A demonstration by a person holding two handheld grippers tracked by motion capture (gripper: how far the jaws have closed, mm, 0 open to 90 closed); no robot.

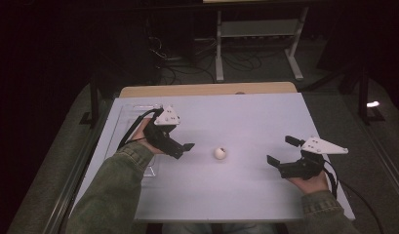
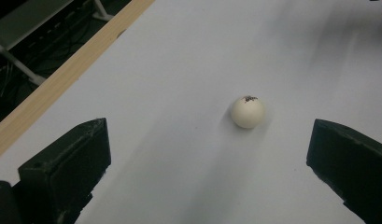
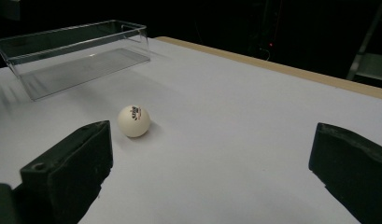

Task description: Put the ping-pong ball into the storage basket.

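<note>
A white ball [image 1: 220, 153] with a small dark mark lies near the middle of the white table top [image 1: 250, 117]. My left gripper [image 1: 181, 146] hovers just left of it, open, jaws pointing at the ball. In the left gripper view the ball [image 2: 247, 112] lies ahead, between the wide-apart jaws and nearer the right one. My right gripper [image 1: 281, 150] is to the ball's right, open and empty. In the right gripper view the ball [image 3: 133, 121] sits just beyond the left jaw.
A clear plastic tray [image 3: 81, 51] stands on the table's left side, partly under my left hand [image 1: 133, 109]. A wooden strip [image 1: 207, 89] edges the far side. A metal rack [image 1: 255, 29] and cables stand on the dark floor beyond.
</note>
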